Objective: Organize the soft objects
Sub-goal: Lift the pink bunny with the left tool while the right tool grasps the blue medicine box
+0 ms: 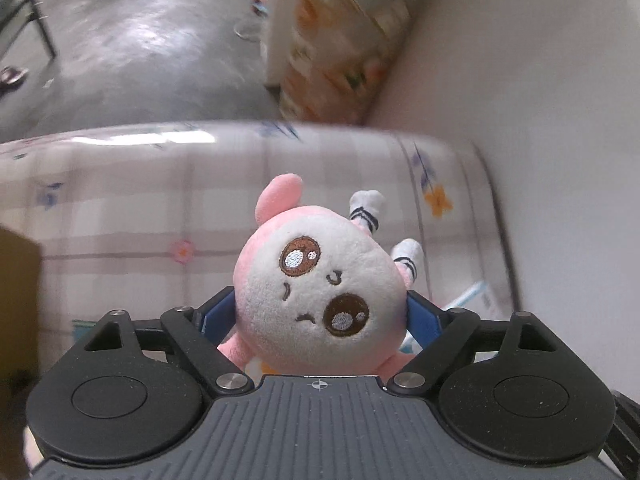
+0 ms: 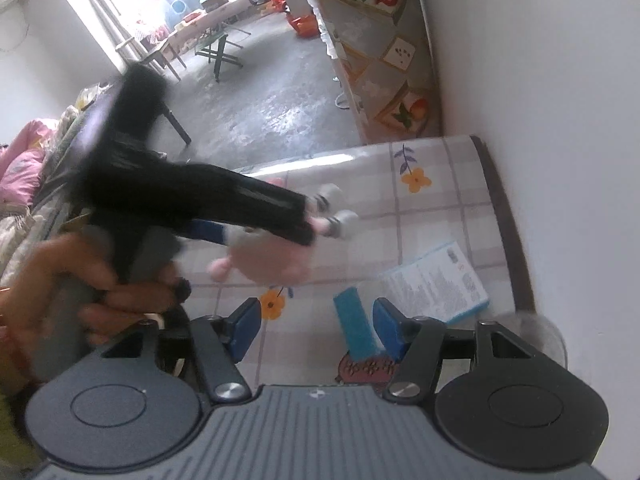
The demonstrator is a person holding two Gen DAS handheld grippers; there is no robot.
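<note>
The left gripper (image 1: 320, 312) pinches the plush toy (image 1: 320, 300) by its round head above the surface (image 1: 120, 220); it could squirm free. The right gripper's (image 2: 316, 326) fingers are spread, empty.

In the left wrist view we lose the plush toy's (image 1: 316, 300) lower body behind its own head and the gripper (image 1: 320, 312) housing, and the blue fingers (image 1: 218, 314) are mostly covered by the plush. The desk (image 1: 120, 208) cloth is smeared by motion blur. A brown object (image 1: 18, 300) at the left edge is cut off (we cannot tell what it is). In the right wrist view the left gripper (image 2: 224, 204) is blurred, half hiding the toy (image 2: 276, 260), and the blue sponge (image 2: 356, 328) runs behind a finger.
</note>
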